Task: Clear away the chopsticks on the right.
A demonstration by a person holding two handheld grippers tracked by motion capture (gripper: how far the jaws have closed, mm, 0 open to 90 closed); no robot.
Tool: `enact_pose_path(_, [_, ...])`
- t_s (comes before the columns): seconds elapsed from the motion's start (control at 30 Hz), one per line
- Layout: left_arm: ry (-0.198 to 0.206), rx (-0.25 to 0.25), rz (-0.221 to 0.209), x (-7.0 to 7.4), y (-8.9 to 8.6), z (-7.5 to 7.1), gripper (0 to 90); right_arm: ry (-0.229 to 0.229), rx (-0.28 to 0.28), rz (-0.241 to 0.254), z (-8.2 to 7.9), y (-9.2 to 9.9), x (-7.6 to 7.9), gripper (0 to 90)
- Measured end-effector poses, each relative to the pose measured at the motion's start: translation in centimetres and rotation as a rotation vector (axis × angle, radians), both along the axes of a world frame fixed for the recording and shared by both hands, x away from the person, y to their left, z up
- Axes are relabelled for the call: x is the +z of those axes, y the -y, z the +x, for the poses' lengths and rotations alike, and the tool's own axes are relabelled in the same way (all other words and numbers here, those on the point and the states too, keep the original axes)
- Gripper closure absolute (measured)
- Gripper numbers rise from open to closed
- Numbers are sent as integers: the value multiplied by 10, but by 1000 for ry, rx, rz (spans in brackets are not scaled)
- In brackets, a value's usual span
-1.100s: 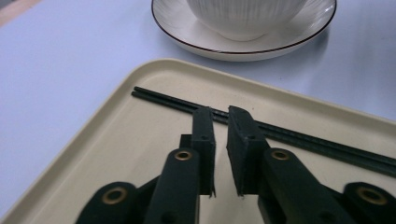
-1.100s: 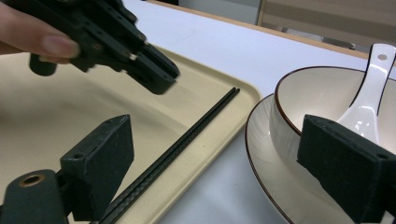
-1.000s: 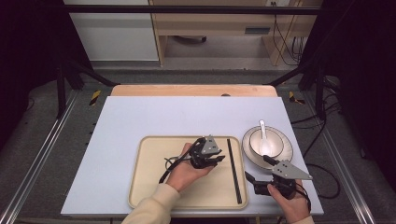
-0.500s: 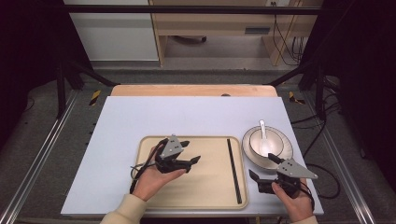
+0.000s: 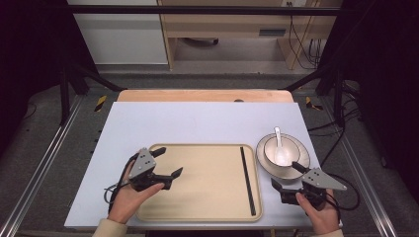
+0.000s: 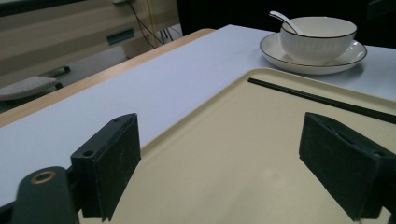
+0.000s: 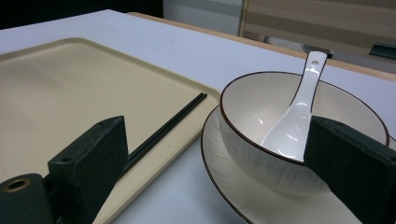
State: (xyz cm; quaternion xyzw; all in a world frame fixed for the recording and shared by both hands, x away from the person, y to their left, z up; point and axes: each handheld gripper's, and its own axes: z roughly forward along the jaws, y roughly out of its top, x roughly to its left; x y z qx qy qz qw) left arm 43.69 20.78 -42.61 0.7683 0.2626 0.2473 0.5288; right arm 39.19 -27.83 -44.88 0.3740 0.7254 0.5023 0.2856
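Black chopsticks (image 5: 248, 180) lie flat along the right edge of the beige tray (image 5: 202, 212), touching nothing else, so that part looks done. My left gripper (image 5: 170, 163) hovers over the tray's left side; its jaws have just been opening and now stand wide with nothing between them. My right gripper (image 5: 285, 177) waits at the near rim of the plate (image 5: 302, 153), jaws spread and empty. On that plate sits the bowl (image 7: 261, 158) with the white spoon (image 7: 296, 121) leaning inside, beside the tray rather than on it. I judge moving the plate and bowl onto the tray is what remains.
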Motion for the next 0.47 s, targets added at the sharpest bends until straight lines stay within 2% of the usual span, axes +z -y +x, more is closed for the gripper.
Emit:
enact_pose_path(0.2, [48, 52, -36, -3, -42, -9, 62, 13, -31, 6, -2, 9, 0, 57])
enact_pose_path(0.33, [72, 100, -80, -9, -69, -15, 53, 17, -54, 13, -3, 17, -1, 54])
enact_pose_path(0.47, [96, 120, -60, -19, -87, -22, 45, 16, -77, 8, -3, 23, -2, 52])
